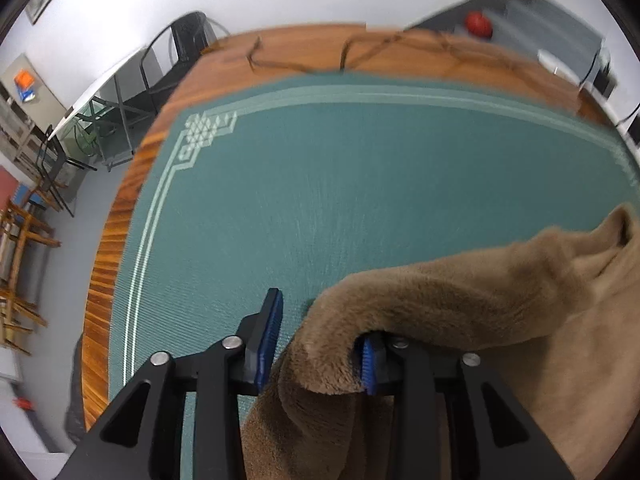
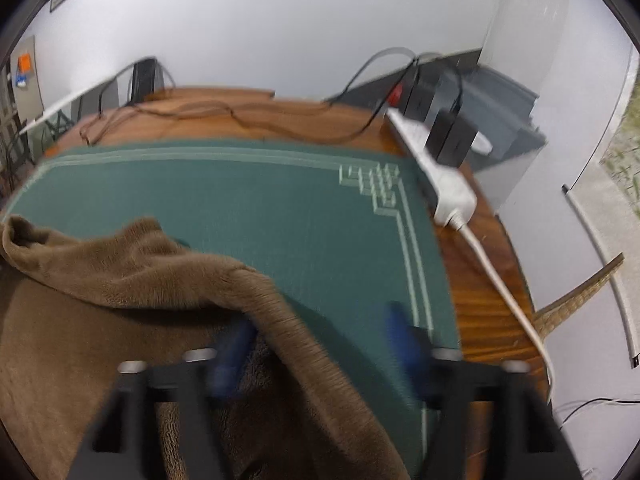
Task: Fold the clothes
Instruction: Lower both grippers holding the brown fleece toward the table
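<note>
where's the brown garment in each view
Left wrist: the brown garment fills the lower right, draped over the right finger of the left gripper.
Right wrist: it fills the lower left, draped over the left finger of the right gripper.
Shared landmark: the green mat with pale border lines.

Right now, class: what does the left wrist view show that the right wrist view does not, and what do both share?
Only the left wrist view shows a red ball beyond the table. Only the right wrist view shows a white power strip on the table's far right edge. Both share the brown fleece garment draped over open gripper fingers, the green mat and the wooden table.
</note>
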A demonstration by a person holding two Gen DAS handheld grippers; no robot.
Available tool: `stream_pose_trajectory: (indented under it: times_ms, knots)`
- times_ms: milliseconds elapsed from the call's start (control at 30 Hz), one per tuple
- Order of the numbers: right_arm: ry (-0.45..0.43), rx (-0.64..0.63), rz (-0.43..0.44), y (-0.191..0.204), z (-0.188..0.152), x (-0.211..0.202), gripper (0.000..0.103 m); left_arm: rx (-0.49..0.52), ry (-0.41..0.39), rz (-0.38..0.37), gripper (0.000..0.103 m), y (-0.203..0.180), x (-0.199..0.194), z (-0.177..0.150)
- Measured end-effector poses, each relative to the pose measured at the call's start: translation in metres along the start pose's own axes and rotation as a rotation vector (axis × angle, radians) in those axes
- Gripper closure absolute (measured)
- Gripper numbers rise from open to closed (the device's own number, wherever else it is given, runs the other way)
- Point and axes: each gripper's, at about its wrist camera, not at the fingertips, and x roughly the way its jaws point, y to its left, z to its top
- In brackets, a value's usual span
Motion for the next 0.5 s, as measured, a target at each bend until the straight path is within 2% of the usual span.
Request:
stream_pose_trajectory:
  times_ms: [133, 233, 333, 500]
  knots:
    - [0.046, -0.014, 0.029, 0.0, -0.003, 0.007, 0.024, -0.001, -0.004, -0.026, 0.039, 0.007, -0.01, -0.002]
    - [0.047, -0.037, 0.058, 0.0, -0.003, -0.003, 0.024, -0.001, -0.007, -0.045, 0.038, 0.013, -0.017, -0.003]
    - [0.003, -0.05, 0.074, -0.002, -0.001, -0.025, 0.024, -0.003, -0.012, -0.065, 0.036, 0.019, -0.025, -0.005]
    - [-0.101, -0.016, 0.166, 0.004, 0.022, -0.061, 0.022, -0.038, -0.106, -0.098, 0.024, 0.031, -0.068, -0.007]
